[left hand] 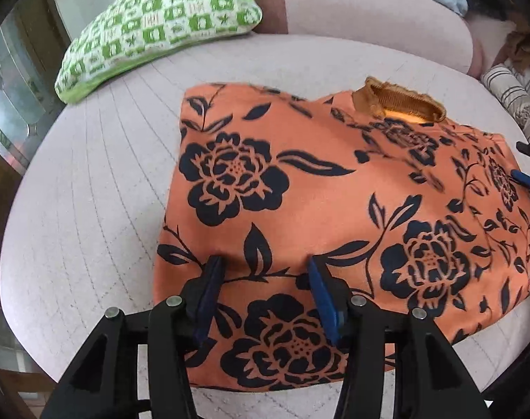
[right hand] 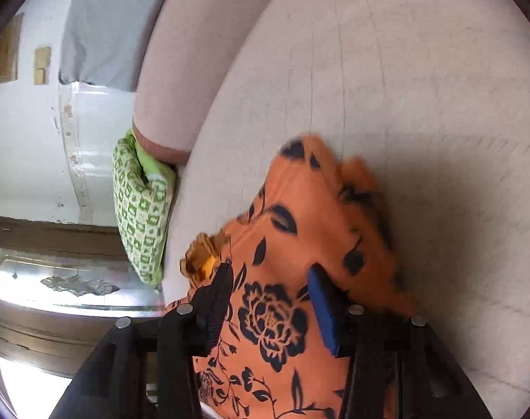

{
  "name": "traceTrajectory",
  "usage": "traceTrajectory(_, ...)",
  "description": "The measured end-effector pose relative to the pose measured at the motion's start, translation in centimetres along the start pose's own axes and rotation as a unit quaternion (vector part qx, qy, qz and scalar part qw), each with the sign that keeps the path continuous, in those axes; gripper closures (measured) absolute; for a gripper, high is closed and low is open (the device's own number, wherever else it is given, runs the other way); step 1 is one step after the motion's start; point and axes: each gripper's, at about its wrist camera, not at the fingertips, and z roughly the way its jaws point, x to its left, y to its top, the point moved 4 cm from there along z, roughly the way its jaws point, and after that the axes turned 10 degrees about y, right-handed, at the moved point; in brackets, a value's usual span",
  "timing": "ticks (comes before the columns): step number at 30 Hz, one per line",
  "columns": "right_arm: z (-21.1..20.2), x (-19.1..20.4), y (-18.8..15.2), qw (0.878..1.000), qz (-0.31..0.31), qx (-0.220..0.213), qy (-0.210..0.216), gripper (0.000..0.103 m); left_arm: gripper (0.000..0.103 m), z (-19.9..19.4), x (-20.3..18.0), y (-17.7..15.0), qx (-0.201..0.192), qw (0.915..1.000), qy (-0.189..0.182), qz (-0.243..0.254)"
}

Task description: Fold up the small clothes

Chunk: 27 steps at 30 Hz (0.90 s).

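Pale sofa seat [left hand: 90, 181] | orange floral garment [left hand: 300, 188] half-folded | left gripper [left hand: 263, 281] jaws wide, pinning hem | right gripper [right hand: 272, 289] jaws spread, gripping nothing

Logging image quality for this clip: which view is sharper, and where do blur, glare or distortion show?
Left wrist view: mostly sharp, the orange shirt crisp; slight smear near its collar, where light glows; strong fisheye curve on the couch. Right wrist view: softer, the shirt's far edge motion-blurred; windows at lower left are blown out; the green pillow is readable.
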Motion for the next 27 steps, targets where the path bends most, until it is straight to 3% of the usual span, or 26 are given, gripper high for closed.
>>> traceTrajectory(1,-0.7,0.6,0.0,0.999,-0.035,-0.011,-0.020,0.040,0.051,-0.2,0.0,0.1,0.000,1.0000,-0.002,-0.006)
traceTrajectory(3,-1.2,0.0,0.4,0.998,-0.045,-0.003,-0.045,0.041,0.051,-0.3,0.1,0.0,0.010,0.9998,-0.008,-0.018)
traceTrajectory(5,-3.0,-0.8,0.4,0.999,-0.012,-0.016,-0.034,0.041,0.051,-1.1,0.1,-0.1,0.007,0.9994,-0.017,-0.028)
traceTrajectory(7,-5.1,-0.1,-0.3,0.998,-0.036,-0.027,-0.038,0.040,0.051,-2.0,-0.2,-0.1,0.001,0.9991,-0.028,-0.034)
traceTrajectory(10,-8.7,0.7,-2.9,0.997,-0.059,-0.029,-0.037,0.039,0.051,-3.7,-0.5,0.1,-0.013,0.9972,-0.048,-0.056)
traceTrajectory(15,-13.6,-1.3,-9.5,0.999,-0.014,-0.036,-0.021,0.037,0.051,-4.9,-4.1,0.0,-0.015,0.9938,-0.088,-0.067)
traceTrajectory(19,-12.9,-4.0,-13.6,0.998,0.055,-0.015,0.006,0.036,0.051,-5.4,-8.5,-0.3,-0.020,0.9934,-0.108,-0.034)
traceTrajectory(27,-9.5,-5.6,-13.1,0.991,0.121,-0.055,0.031,0.037,0.051,-3.8,-12.8,-0.7,-0.028,0.9972,-0.066,0.023)
